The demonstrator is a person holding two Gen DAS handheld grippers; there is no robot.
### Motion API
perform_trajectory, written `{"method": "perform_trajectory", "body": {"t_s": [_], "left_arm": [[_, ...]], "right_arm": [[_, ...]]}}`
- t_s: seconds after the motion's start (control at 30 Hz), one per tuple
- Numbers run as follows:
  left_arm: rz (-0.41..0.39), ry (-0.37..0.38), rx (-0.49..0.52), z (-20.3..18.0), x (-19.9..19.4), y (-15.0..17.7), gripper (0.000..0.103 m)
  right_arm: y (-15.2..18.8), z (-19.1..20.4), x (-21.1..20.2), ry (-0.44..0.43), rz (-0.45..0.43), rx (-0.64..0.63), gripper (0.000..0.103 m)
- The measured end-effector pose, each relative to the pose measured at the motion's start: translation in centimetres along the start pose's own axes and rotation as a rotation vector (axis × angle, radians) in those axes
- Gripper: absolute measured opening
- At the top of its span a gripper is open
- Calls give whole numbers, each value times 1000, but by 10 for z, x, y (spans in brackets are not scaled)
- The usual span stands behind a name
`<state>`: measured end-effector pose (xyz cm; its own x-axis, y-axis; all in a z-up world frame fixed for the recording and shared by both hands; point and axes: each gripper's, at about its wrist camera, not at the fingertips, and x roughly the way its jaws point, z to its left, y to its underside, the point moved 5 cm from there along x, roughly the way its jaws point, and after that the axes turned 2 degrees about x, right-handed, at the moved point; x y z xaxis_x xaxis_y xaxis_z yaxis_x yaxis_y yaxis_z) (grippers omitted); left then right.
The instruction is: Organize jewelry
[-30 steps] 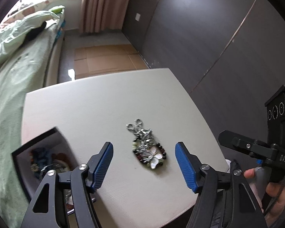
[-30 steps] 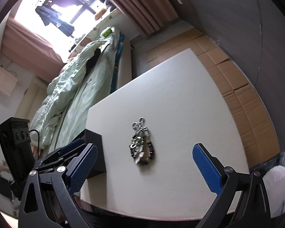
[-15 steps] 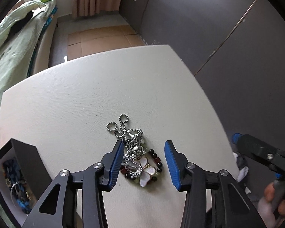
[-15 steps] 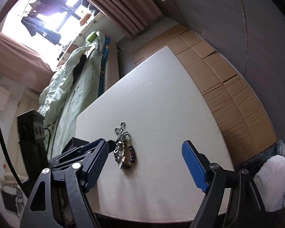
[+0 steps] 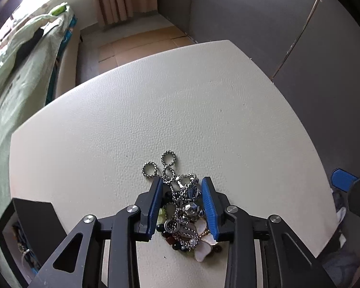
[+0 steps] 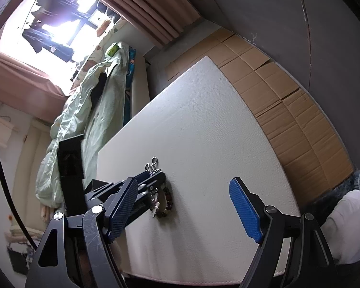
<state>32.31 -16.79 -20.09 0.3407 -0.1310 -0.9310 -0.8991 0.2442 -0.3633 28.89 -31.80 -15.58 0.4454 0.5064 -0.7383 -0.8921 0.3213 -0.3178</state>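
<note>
A tangled pile of jewelry (image 5: 186,212) lies near the front of the white table (image 5: 156,120): a silver ball chain, dark beads and a white flower pendant. My left gripper (image 5: 182,182) is down over the pile with its blue pads on either side of the chain, narrowly apart; whether they press it I cannot tell. In the right wrist view the pile (image 6: 162,198) shows beside the left gripper (image 6: 156,176). My right gripper (image 6: 183,210) is open and empty, hovering over the table's near edge. A black jewelry box (image 5: 33,218) stands at the left edge.
A bed with a green quilt (image 5: 19,55) runs along the table's left side. Cardboard sheets (image 6: 288,91) cover the floor beyond and to the right of the table. Dark wall panels (image 5: 264,12) stand behind. White cloth (image 6: 348,216) lies at the lower right.
My left gripper has moved forward and down onto the jewelry pile, and its jaws have narrowed around the chain. The right gripper has drifted lower and stayed open.
</note>
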Motion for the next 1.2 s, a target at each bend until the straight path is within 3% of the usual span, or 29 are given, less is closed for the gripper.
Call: {"method": "perform_trajectory", "body": {"t_s": [0.1, 0.23, 0.63, 1.1, 1.2], "left_arm": [[0, -23, 16, 2, 0, -1, 18], [-4, 13, -5, 8, -3, 0, 14], [-145, 100, -80, 30, -63, -10, 14], [-276, 118, -100, 48, -132, -18, 14], [-296, 113, -101, 53, -143, -17, 14]], "right_arm": [[2, 1, 0, 3, 0, -1, 80], [3, -1, 2, 8, 7, 0, 80], [1, 2, 6, 5, 11, -17, 80], [17, 33, 35, 9, 106, -153, 63], [24, 40, 42, 12, 133, -189, 54]]}}
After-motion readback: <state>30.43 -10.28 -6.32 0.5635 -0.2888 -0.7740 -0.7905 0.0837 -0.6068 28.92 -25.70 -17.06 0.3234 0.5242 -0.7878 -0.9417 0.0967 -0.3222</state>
